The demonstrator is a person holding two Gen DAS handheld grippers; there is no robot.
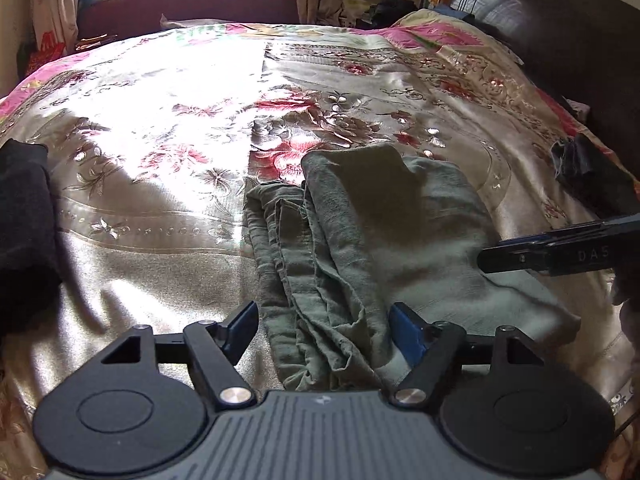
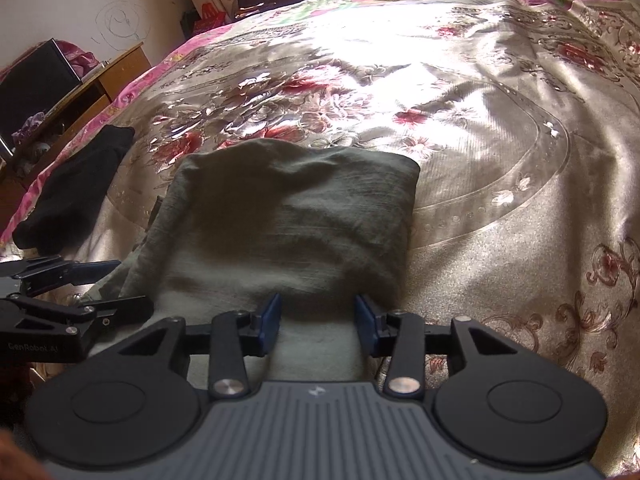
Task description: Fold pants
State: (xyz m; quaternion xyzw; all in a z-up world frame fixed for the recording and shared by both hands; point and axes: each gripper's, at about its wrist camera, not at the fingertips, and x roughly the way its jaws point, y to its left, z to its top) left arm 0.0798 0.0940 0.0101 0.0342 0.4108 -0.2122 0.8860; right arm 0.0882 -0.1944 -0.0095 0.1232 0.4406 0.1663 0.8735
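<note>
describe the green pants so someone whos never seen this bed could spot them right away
On the shiny floral bedspread, look near its front edge. The green pants lie there folded into a thick pad. Their dull olive cloth sets them apart from the black garment further left.

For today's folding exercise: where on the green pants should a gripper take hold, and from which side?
Grip the green pants at their bunched, layered edge, coming in low from the left gripper's side. The stacked hems there stand proud of the bedspread, so jaws can probably close over them; the flat middle offers little to pinch.
</note>
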